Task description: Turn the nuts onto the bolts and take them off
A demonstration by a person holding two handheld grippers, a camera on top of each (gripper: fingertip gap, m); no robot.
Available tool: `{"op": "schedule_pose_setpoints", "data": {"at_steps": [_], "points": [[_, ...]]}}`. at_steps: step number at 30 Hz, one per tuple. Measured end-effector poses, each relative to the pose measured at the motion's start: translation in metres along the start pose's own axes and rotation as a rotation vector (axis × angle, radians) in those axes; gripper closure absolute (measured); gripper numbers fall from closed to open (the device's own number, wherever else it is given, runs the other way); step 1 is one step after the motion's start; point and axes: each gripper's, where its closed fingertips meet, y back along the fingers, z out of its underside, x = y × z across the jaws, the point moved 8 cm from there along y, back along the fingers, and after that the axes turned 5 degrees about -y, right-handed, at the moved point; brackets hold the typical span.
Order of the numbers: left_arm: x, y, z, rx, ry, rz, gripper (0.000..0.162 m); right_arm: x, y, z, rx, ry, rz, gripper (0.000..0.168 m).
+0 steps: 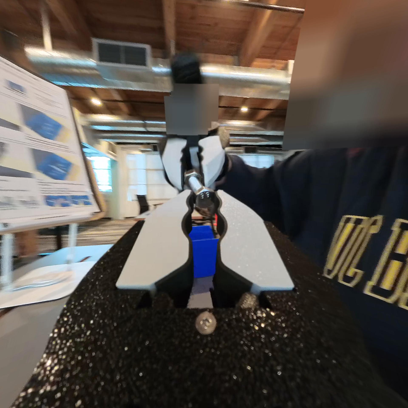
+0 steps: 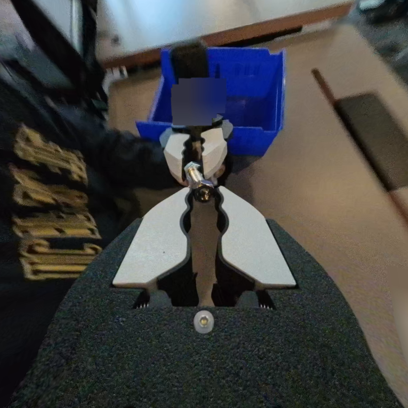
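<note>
In the left wrist view my left gripper [image 1: 203, 196] is shut on the hex head of a silver bolt [image 1: 195, 185]. The bolt's shaft runs straight to my right gripper [image 1: 191, 176], which faces it tip to tip and is shut on a nut [image 1: 191, 172] on the shaft. In the right wrist view my right gripper [image 2: 203, 191] grips the nut [image 2: 203, 192], and the bolt [image 2: 194, 174] reaches to the left gripper [image 2: 191, 169] opposite. Both are held in the air above the table.
A blue open bin [image 2: 249, 139] stands on the beige table [image 2: 309, 209] behind the grippers; it shows between my left fingers [image 1: 203, 254]. A person in a dark sweatshirt [image 1: 331, 198] is close by. A poster board [image 1: 39, 143] stands at the left. My left and right fingertips are right by each other.
</note>
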Motion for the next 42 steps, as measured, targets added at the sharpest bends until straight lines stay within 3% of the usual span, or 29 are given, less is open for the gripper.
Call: {"op": "schedule_pose_setpoints", "data": {"at_steps": [2, 5, 14, 20, 25, 31, 34, 36, 37, 40, 42], "points": [[0.000, 0.000, 0.000, -0.004, -0.026, -0.027, 0.145, 0.006, -0.001, 0.006, 0.057, -0.246, -0.067, 0.149], [0.000, -0.001, 0.003, -0.016, -0.027, -0.040, 0.145, 0.011, -0.002, 0.015, 0.114, -0.374, -0.116, 0.149], [-0.005, 0.003, 0.008, 0.042, 0.060, -0.044, 0.146, 0.009, 0.003, 0.019, 0.190, -0.206, -0.107, 0.142], [-0.006, 0.004, 0.015, 0.001, 0.065, -0.053, 0.146, 0.015, 0.004, 0.034, 0.163, -0.108, 0.025, 0.141], [-0.003, 0.000, 0.026, -0.034, 0.062, -0.042, 0.145, 0.012, -0.007, 0.054, 0.300, -0.083, 0.115, 0.132], [0.000, -0.002, 0.040, -0.085, 0.069, -0.032, 0.145, 0.014, -0.017, 0.068, 0.472, -0.186, -0.005, 0.156], [-0.005, 0.002, 0.054, -0.175, 0.103, -0.072, 0.141, 0.025, -0.019, 0.077, 0.449, -0.206, -0.008, 0.158], [-0.013, 0.009, 0.062, -0.267, 0.104, -0.193, 0.115, 0.040, -0.019, 0.087, 0.400, -0.180, 0.113, 0.158], [-0.016, 0.012, 0.064, -0.306, 0.089, -0.246, 0.109, 0.049, -0.022, 0.095, 0.340, -0.166, 0.185, 0.158], [-0.019, 0.019, 0.065, -0.413, 0.008, -0.332, 0.106, 0.068, -0.043, 0.119, 0.123, -0.131, 0.313, 0.158], [-0.017, 0.020, 0.070, -0.484, -0.042, -0.357, 0.106, 0.071, -0.062, 0.128, 0.075, -0.119, 0.289, 0.158]]}}
